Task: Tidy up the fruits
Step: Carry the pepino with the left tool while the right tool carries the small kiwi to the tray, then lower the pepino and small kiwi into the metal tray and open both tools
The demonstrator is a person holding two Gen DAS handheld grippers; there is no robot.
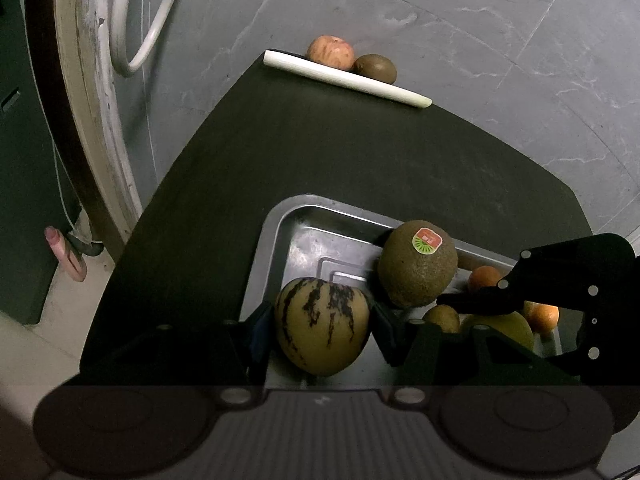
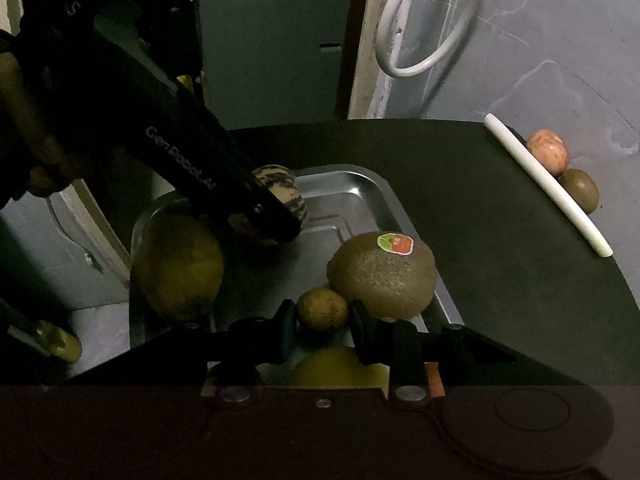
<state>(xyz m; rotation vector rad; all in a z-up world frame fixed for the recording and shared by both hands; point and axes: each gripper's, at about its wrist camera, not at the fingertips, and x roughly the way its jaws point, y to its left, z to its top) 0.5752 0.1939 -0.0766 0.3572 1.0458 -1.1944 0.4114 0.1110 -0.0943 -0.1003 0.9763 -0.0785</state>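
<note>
A metal tray (image 1: 280,232) sits on a dark table. My left gripper (image 1: 320,332) is shut on a yellow fruit with dark stripes (image 1: 322,326), held over the tray; it shows in the right wrist view (image 2: 276,184) behind the left gripper's finger (image 2: 264,208). A big kiwi with a sticker (image 1: 418,268) (image 2: 382,274) lies in the tray. My right gripper (image 2: 322,330) has its jaws around a small brown fruit (image 2: 322,310) (image 1: 442,318); whether they press it is unclear. A large green-yellow fruit (image 2: 178,266), oranges (image 1: 540,316) and another yellow fruit (image 2: 340,366) are also in the tray.
At the table's far edge lie a white stick (image 1: 344,78) (image 2: 548,184), a reddish apple (image 1: 330,52) (image 2: 547,155) and a kiwi (image 1: 376,67) (image 2: 580,190). A white hose loop (image 1: 140,20) hangs on the wall. The right gripper's body (image 1: 568,280) is over the tray's right side.
</note>
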